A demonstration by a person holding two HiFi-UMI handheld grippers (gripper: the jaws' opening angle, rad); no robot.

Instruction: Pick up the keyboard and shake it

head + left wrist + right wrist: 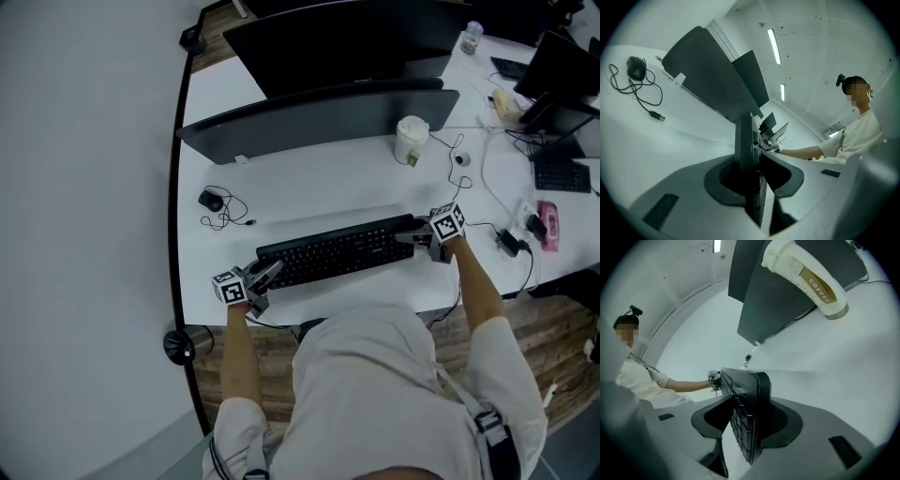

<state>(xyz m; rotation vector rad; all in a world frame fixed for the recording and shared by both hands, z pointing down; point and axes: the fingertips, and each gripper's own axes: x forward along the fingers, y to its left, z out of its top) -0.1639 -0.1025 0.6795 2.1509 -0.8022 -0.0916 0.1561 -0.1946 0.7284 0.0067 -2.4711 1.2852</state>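
A black keyboard (337, 251) lies slantwise on the white desk (309, 192), near its front edge. My left gripper (267, 274) is at the keyboard's left end. In the left gripper view the keyboard (745, 140) runs edge-on between the jaws and my left gripper (752, 173) is shut on it. My right gripper (412, 234) is at the keyboard's right end. In the right gripper view that end of the keyboard (747, 394) sits between the jaws of my right gripper (745, 420), with a gap showing on the key side, so that gripper is open.
A wide dark monitor (319, 117) stands behind the keyboard. A paper coffee cup (411, 139) stands at the back right. A black mouse (212, 200) with a loose cable lies at the left. Cables and a pink item (547, 225) lie to the right.
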